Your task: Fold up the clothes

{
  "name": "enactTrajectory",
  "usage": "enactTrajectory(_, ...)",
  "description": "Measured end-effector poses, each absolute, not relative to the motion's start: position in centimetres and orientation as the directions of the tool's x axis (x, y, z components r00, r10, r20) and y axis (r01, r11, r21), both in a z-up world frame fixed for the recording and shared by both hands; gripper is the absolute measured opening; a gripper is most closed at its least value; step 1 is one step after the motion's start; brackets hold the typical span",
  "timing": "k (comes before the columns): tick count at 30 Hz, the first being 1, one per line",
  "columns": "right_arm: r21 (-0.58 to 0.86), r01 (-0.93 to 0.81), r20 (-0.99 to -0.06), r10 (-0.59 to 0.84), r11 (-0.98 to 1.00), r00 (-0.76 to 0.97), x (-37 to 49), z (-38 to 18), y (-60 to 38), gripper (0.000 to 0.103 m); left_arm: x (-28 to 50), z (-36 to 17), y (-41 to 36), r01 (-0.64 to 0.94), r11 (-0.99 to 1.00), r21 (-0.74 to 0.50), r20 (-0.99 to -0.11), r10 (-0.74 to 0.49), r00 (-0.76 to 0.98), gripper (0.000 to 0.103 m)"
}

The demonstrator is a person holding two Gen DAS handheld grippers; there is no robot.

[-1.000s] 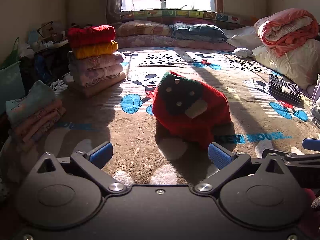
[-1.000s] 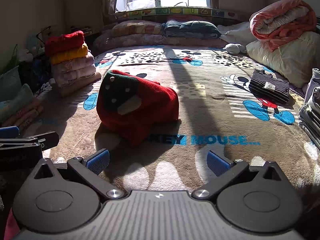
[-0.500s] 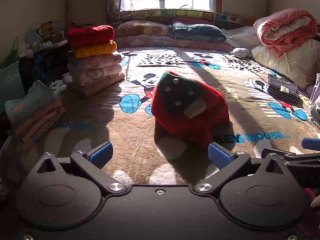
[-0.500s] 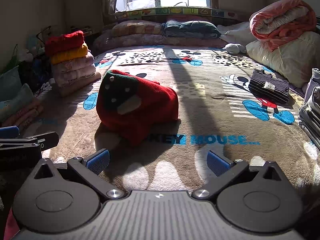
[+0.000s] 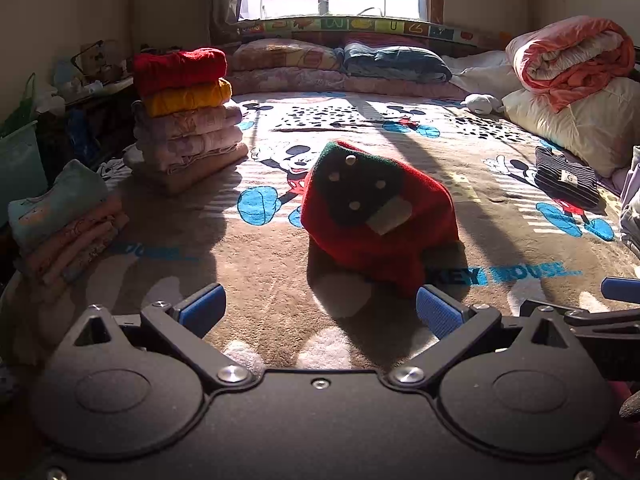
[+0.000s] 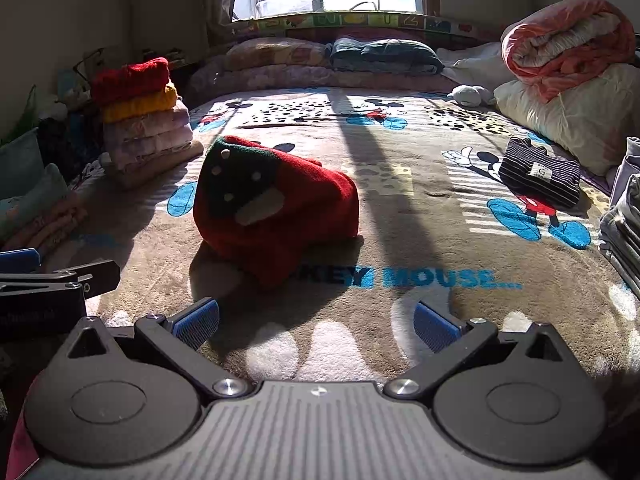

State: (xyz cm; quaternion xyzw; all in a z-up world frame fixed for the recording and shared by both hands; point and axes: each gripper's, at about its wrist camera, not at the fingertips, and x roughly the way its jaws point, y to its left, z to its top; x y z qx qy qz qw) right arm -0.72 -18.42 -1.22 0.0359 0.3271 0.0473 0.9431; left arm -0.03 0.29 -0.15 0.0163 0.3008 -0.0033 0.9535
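Note:
A folded red garment (image 5: 380,220) with a dark green patch and pale dots lies in a bundle on the Mickey Mouse blanket (image 5: 260,264). In the right wrist view the same garment (image 6: 276,204) sits left of centre. My left gripper (image 5: 318,312) is open just short of it, blue pads wide apart, nothing between them. My right gripper (image 6: 316,322) is open too, low over the blanket (image 6: 420,208), to the garment's near right. Each gripper shows at the edge of the other's view.
A tall stack of folded clothes (image 5: 184,112) stands at the back left, a smaller stack (image 5: 60,224) at the near left. A striped folded piece (image 6: 540,176) lies right. Pillows (image 5: 340,64) and a rolled quilt (image 5: 572,60) line the back and right; grey clothes (image 6: 624,216) at far right.
The left wrist view has shifted slightly, so the red garment sits a touch further left. Both grippers stay open and the garment lies as before.

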Motion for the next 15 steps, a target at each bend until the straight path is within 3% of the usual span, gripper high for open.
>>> enactTrajectory(15,0.136,-0.077,-0.650,0.148,0.988,0.745,1.9,-2.8,-18.9,0.103,3.2,-1.7,0.7,0.028,1.000,-0.002,-0.620,-0.023,0.785,0.103)
